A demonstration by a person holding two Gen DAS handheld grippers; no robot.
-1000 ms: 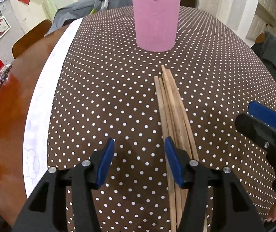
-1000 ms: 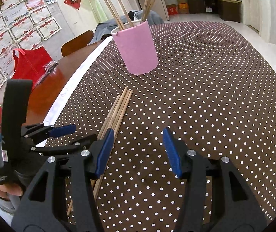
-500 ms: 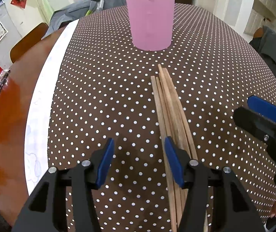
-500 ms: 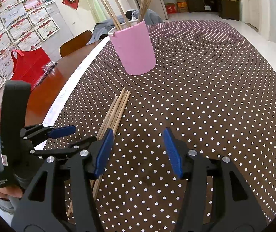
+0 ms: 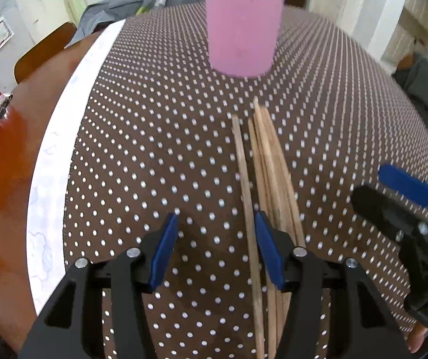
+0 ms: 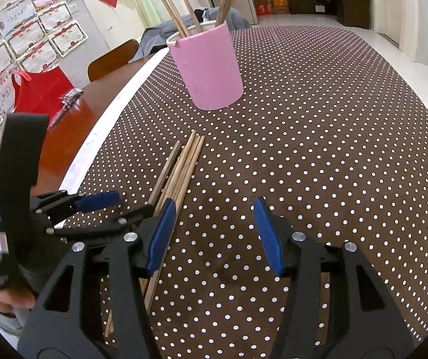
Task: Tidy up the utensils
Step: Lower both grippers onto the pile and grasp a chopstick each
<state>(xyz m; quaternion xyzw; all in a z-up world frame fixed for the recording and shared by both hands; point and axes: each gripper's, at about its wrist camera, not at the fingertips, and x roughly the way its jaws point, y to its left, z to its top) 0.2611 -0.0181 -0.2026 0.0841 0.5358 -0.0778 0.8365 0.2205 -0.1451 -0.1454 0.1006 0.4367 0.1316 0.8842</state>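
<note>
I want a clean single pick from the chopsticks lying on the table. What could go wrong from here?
1. One chopstick lies split from the bundle, between the open left gripper's jaws; closing might also catch a neighbour.
2. The right gripper hangs close by and could clash.
3. The pink holder already has sticks leaning out, which could block insertion.

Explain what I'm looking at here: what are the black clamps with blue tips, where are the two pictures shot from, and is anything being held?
No robot: a person holds a hand-operated clamp in each hand, with a fisheye camera on each looking along its two blue-padded fingers. One picture looks out from the left gripper, the other from the right gripper; each also catches the other clamp at its edge. On the polka-dot tablecloth stands a pink cup with chopsticks already in it. A bundle of loose chopsticks lies in front. One stick runs between the left gripper's open jaws, ungripped. The right gripper is open and empty.
</note>
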